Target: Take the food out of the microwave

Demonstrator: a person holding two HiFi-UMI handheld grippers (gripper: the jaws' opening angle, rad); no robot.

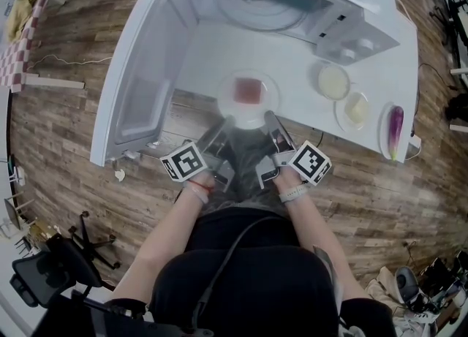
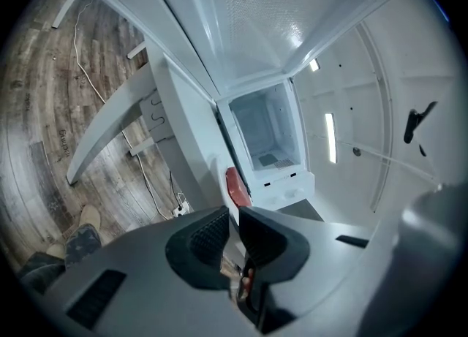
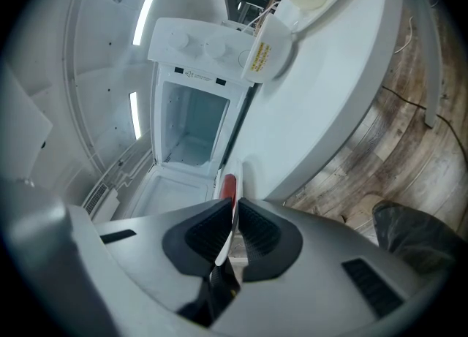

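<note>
A white plate (image 1: 248, 112) with a red slab of food (image 1: 248, 91) is at the near edge of the white table (image 1: 212, 58), in front of the open microwave (image 1: 292, 10). My left gripper (image 1: 224, 129) is shut on the plate's near-left rim. My right gripper (image 1: 270, 119) is shut on its near-right rim. In the left gripper view the plate's rim is pinched between the jaws of the left gripper (image 2: 234, 232), with the food (image 2: 235, 186) beyond them. The right gripper (image 3: 235, 227) clamps the rim (image 3: 228, 237) the same way, the food (image 3: 229, 186) just past it.
The microwave door (image 1: 142, 72) stands open at the left. On the table's right are two dishes of pale food (image 1: 333, 81) (image 1: 356, 108) and an eggplant on a plate (image 1: 395, 129). An office chair (image 1: 58, 262) stands on the wood floor at lower left.
</note>
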